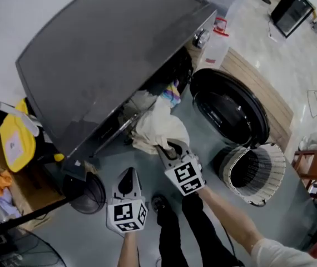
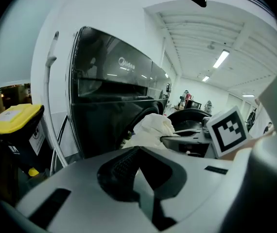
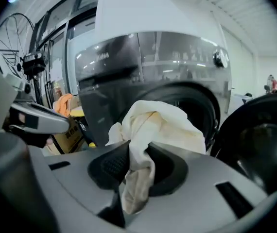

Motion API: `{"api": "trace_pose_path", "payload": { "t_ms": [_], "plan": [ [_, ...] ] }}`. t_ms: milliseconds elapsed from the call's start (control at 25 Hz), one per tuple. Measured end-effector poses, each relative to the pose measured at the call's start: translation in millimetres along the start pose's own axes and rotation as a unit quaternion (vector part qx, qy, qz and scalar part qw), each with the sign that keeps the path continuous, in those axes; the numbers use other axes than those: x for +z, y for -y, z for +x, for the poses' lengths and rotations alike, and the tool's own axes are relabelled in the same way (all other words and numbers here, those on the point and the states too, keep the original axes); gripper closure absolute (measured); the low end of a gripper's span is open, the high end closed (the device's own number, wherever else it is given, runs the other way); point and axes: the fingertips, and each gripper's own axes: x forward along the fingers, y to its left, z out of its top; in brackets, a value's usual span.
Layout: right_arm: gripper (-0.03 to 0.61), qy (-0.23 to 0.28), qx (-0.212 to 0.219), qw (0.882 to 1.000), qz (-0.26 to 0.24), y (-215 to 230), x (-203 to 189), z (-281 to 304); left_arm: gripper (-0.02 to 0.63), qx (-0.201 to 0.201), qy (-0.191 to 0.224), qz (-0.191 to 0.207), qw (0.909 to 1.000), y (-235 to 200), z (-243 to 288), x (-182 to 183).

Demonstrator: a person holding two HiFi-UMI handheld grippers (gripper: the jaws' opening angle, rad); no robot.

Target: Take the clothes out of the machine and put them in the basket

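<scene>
right tongs (image 3: 129, 176) pinch cream cloth (image 3: 164, 124) (bunched)

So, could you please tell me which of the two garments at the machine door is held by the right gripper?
The cream cloth, pinched in the right gripper; the multicoloured garment sits untouched in the opening behind it.

You can read one brand only: the Midea logo (image 2: 127, 63) stands on the dark front of the washing machine (image 2: 104, 106).
</scene>
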Motion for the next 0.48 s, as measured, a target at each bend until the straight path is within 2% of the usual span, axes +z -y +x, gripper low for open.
{"api": "trace_pose_path", "payload": {
  "t_ms": [280,480],
  "plan": [
    [0.479,0.007,-0.006,1.0,-0.004,-2.4,63.8,-88.7,0.595,0.011,0.018,0.001,0.9998,30.0,-54.5,66.5],
    [0.479,0.007,-0.018,1.0,0.019,3.1,103.7,-154.5,0.595,0.014,0.032,0.005,0.9994,62.0,-89.6,118.8]
  ]
}}
